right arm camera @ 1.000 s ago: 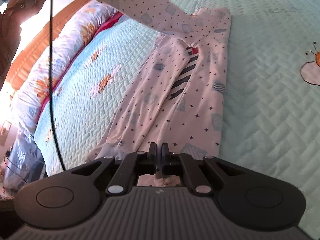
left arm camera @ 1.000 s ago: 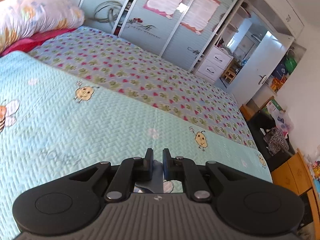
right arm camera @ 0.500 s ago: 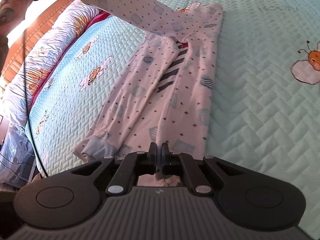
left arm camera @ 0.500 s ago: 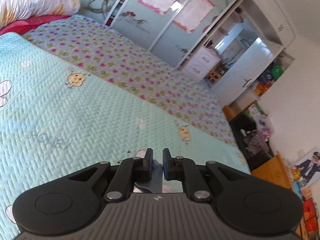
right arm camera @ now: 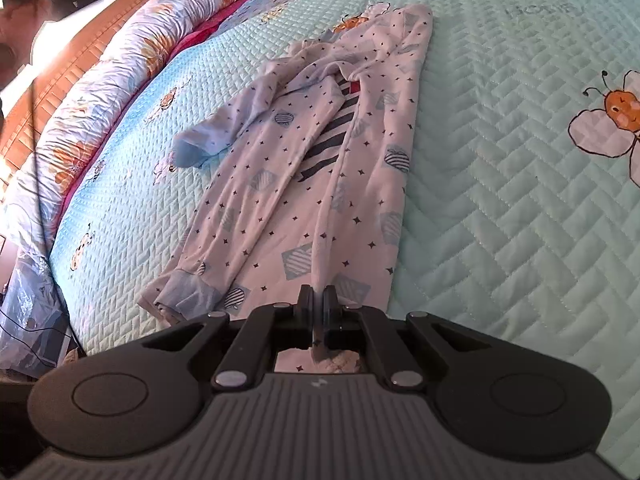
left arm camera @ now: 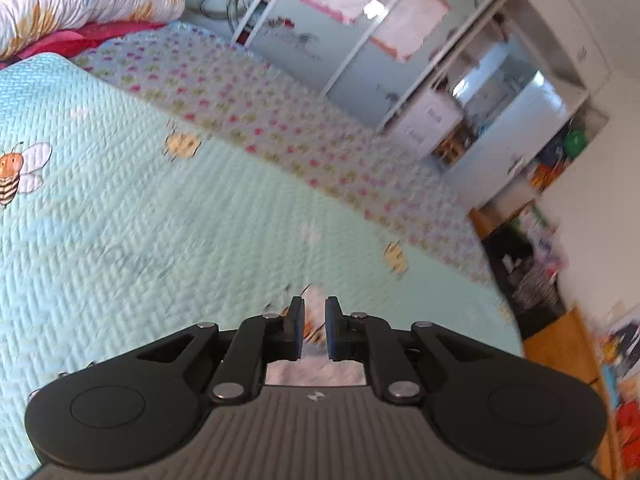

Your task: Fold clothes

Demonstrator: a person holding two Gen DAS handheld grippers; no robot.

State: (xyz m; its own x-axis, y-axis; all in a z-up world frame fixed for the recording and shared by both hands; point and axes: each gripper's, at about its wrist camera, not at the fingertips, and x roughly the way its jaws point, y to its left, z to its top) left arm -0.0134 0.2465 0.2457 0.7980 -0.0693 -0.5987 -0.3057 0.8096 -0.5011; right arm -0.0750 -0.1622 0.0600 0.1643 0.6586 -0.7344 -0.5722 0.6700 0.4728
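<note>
We see a matt, quilted cloth bedspread (right arm camera: 500, 184) stitched in a raised herringbone. On it lies a soft, thin knit garment (right arm camera: 320, 152), matt, with printed stars and ribbed cuffs. The right gripper (right arm camera: 319, 304) and the left gripper (left arm camera: 313, 320) are matt black plastic with bright metal pivot pins and ribbed grey housings; the left pads (left arm camera: 298, 330) look like blue rubber. We note a glossy wooden headboard (right arm camera: 100, 40), smooth printed cotton pillows (right arm camera: 132, 60), and glassy wardrobe doors (left arm camera: 360, 40).

Left hand-held gripper (left arm camera: 315, 322), narrowly parted and empty, above mint bee-print quilt (left arm camera: 120, 220).
</note>
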